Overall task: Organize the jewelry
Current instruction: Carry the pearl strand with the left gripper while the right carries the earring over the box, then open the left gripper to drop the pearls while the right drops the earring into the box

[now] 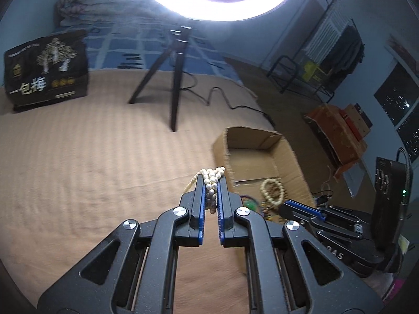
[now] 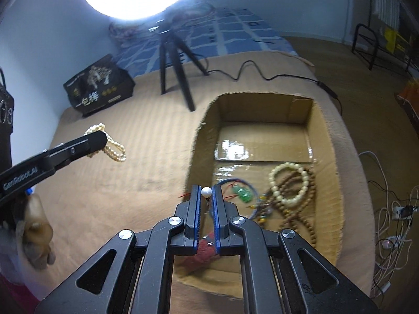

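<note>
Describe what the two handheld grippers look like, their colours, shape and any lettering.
Both are matte black plastic. The left gripper and right gripper each have two straight fingers lined with ribbed blue pads, driven by angled linkage arms with triangular cut-outs and round silver pivot screws. Seen from the side, the left one carries white "GenRobot.AI" lettering. No sleeves can be made out.

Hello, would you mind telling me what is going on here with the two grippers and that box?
A person is sorting jewelry on a bed with two handheld grippers. The left gripper is shut on a cream pearl necklace, held above the bedspread. The right gripper is shut on a single white pearl at the near end of the cardboard box, which already holds bead bracelets and a green pendant.
</note>
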Demonstrator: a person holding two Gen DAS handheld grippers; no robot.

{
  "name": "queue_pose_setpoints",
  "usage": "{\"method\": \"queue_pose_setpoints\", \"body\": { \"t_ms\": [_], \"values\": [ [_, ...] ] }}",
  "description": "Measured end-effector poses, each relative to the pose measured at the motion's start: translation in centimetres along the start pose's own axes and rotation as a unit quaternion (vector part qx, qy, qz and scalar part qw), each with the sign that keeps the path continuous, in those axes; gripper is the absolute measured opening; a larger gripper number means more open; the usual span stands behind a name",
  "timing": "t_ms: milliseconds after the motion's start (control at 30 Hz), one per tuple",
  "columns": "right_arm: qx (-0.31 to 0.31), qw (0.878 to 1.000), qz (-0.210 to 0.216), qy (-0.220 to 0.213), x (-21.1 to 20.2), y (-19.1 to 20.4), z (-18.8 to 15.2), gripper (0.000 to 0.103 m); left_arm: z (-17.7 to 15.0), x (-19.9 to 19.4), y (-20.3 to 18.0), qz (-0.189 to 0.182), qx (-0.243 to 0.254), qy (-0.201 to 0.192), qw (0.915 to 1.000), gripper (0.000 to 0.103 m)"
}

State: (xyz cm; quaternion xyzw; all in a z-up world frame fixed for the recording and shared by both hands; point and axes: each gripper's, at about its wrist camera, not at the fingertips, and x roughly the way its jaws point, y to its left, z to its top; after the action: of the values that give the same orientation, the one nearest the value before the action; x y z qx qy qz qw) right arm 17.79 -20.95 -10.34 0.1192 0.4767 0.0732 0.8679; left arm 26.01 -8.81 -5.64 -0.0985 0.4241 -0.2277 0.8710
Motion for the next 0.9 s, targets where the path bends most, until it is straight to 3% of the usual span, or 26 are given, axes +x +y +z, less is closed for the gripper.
{"method": "queue_pose_setpoints", "body": {
  "t_ms": [367, 900],
  "values": [
    [0.029, 0.999, -0.014, -0.002, -0.1, -3.6, 0.3, 0.007, -0.1, 2.6, -4.1, -0.025, 0.021, 0.006, 0.9995, 0.006],
    [0.033, 0.999, -0.023, 0.025, 1.1, -5.3, -0.9, 0.007, -0.8, 6.3, -6.3, -0.043, 0.026, 0.022, 0.9985, 0.006]
  ]
}}
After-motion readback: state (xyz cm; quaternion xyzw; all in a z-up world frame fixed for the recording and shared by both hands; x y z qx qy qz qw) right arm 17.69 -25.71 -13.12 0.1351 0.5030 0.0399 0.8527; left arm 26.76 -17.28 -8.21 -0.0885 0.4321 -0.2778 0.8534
